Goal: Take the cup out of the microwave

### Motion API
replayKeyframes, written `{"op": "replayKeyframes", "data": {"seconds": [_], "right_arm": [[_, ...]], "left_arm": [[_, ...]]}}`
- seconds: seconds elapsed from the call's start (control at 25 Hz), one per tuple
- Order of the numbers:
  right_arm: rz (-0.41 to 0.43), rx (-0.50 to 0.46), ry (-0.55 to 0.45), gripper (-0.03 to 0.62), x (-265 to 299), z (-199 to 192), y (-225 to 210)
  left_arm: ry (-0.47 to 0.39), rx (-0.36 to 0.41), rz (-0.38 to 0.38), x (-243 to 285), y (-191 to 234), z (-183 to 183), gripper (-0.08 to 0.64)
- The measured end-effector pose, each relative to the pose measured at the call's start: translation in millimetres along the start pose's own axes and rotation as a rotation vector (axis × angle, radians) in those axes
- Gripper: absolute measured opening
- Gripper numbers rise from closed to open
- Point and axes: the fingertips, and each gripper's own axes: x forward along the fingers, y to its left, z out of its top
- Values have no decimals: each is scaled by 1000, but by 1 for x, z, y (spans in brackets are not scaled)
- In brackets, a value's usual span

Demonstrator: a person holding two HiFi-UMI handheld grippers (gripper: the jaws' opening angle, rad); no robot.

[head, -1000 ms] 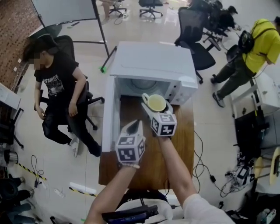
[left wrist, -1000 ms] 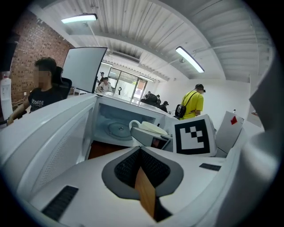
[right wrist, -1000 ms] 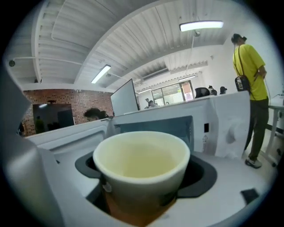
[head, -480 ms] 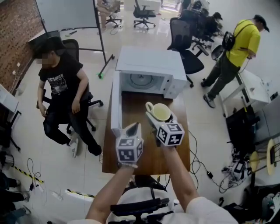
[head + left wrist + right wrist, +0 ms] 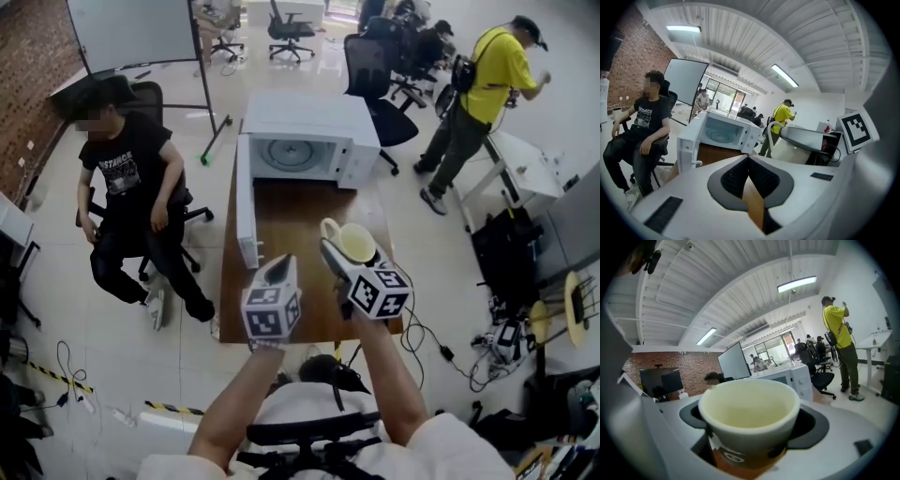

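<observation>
Your brown desk (image 5: 291,216) is below your hands. The white microwave (image 5: 314,122) sits at its far end, door open. Your right tool (image 5: 345,255) grips the cup (image 5: 356,242) above the desk, jaws wide. Your left tool (image 5: 281,265) is closed on nothing.

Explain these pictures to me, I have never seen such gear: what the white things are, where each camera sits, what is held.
A person holds a two-jaw gripper in each hand. The head view comes from a camera on their head, looking down; the two gripper views come from cameras riding on each gripper. On the wooden table stands a white microwave, its door open. The right gripper clamps a pale cup above the table; the left gripper is shut and empty.
</observation>
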Motion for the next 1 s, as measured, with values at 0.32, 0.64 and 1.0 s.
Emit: {"op": "replayKeyframes", "data": {"seconds": [0.32,0.64,1.0], "right_arm": [[39,46,-2,477,-70,-8,5],[112,113,-18,477,-102,-15,12],[149,125,-29,477,-119,-18,18]], "left_arm": [[-32,39,-7,-32,-34,-6,0],[-61,31,46,-54,-50,-22,0],[-62,28,77,-71,-61,-32,0]]}}
